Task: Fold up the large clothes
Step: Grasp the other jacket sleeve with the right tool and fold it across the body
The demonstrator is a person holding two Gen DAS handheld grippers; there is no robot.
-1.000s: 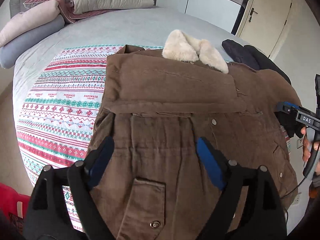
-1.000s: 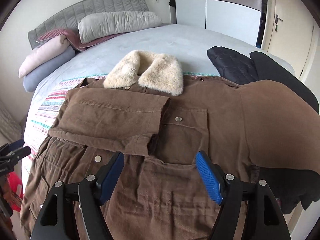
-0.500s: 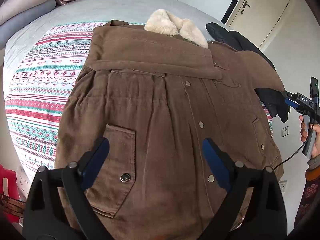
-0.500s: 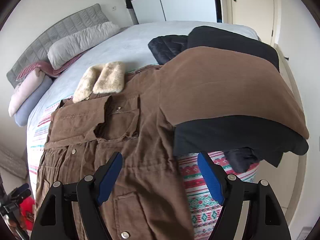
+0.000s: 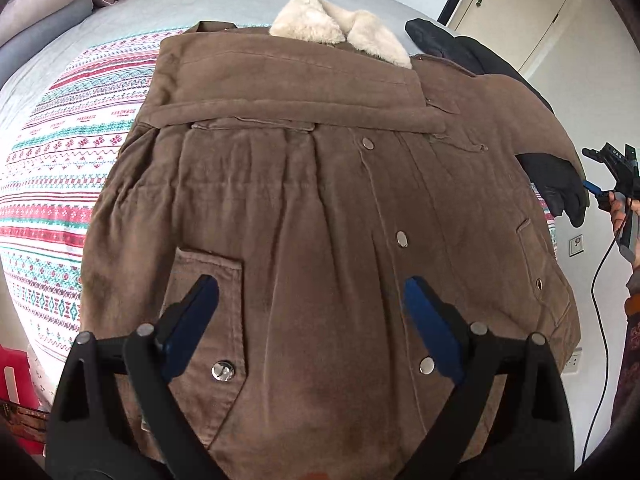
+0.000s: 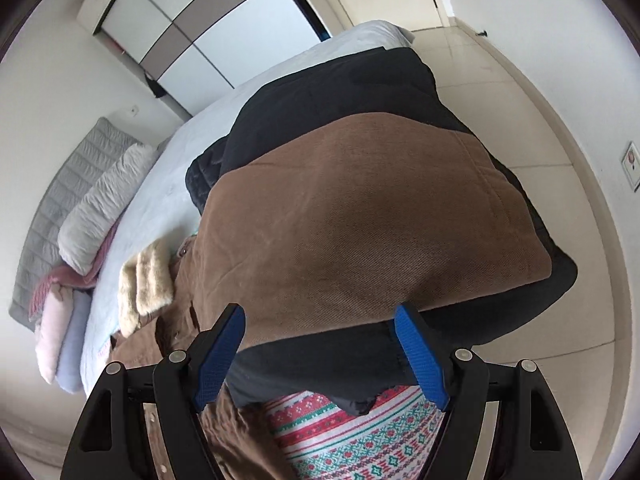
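Note:
A brown coat (image 5: 320,200) with a cream fur collar (image 5: 340,36) lies front-up on the bed, one sleeve folded across its chest. My left gripper (image 5: 310,280) hangs open over the lower front, between the flap pocket (image 5: 208,320) and the snap row, with nothing gripped. In the right wrist view the coat's other sleeve (image 6: 360,220) spreads out over a black garment (image 6: 340,80) at the bed's edge. My right gripper (image 6: 319,310) stands open just short of the sleeve's end, its pads (image 6: 420,360) apart from the cloth. The right gripper (image 5: 600,176) also shows at the left view's far right, held by a hand.
A patterned red, green and white blanket (image 5: 52,160) lies under the coat. Pillows (image 6: 100,200) are stacked against the grey headboard. Beyond the bed's edge are tiled floor (image 6: 540,100), a wardrobe (image 6: 220,32) and a door (image 5: 520,12). A red object (image 5: 12,380) sits low left.
My left gripper has drawn back toward the coat's hem and tipped down. My right gripper has swung right and rolled, from over the coat's chest to the outspread sleeve at the bed's edge.

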